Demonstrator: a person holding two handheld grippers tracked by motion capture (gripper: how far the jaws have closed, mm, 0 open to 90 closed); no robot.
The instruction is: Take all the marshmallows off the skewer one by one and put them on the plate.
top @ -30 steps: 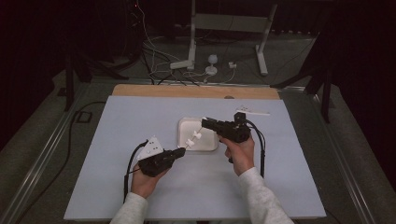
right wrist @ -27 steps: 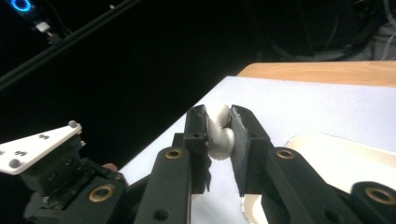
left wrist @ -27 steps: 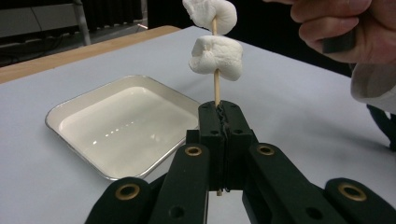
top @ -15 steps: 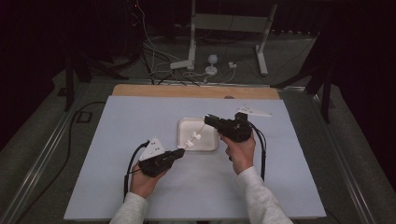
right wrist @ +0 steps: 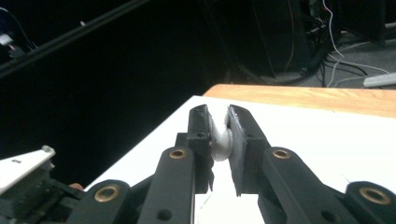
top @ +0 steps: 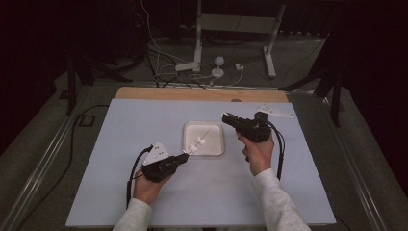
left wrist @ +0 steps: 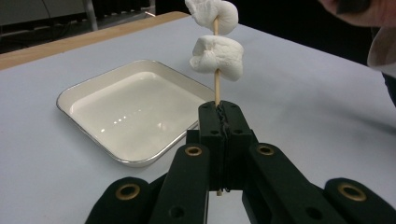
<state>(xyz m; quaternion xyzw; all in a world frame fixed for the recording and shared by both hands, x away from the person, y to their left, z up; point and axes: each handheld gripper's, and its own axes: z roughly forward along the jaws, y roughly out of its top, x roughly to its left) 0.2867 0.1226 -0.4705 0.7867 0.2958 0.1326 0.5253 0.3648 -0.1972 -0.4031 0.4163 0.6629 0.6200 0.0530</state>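
Observation:
My left gripper [top: 182, 158] [left wrist: 219, 112] is shut on the lower end of a thin wooden skewer [left wrist: 216, 88] [top: 204, 134]. The skewer points out over a white square tray [top: 214, 147] [left wrist: 93, 93]. Two white marshmallows [left wrist: 219, 58] [top: 197, 143] are threaded on it, one above the other. My right gripper [top: 225, 117] [right wrist: 218, 116] hovers at the tray's far right corner, aimed left. It is shut on a single white marshmallow [right wrist: 221, 140] squeezed between its jaws, apart from the skewer's tip.
A pale blue mat [top: 120, 125] covers the table, with a wooden strip [top: 159, 93] along its far edge. Cables and a metal stand's feet [top: 192, 65] lie on the floor beyond. The left gripper's grey plate [right wrist: 23, 165] shows low left in the right gripper view.
My right gripper has drawn back to the right, away from the skewer and off the tray's middle. The left gripper and skewer have hardly moved.

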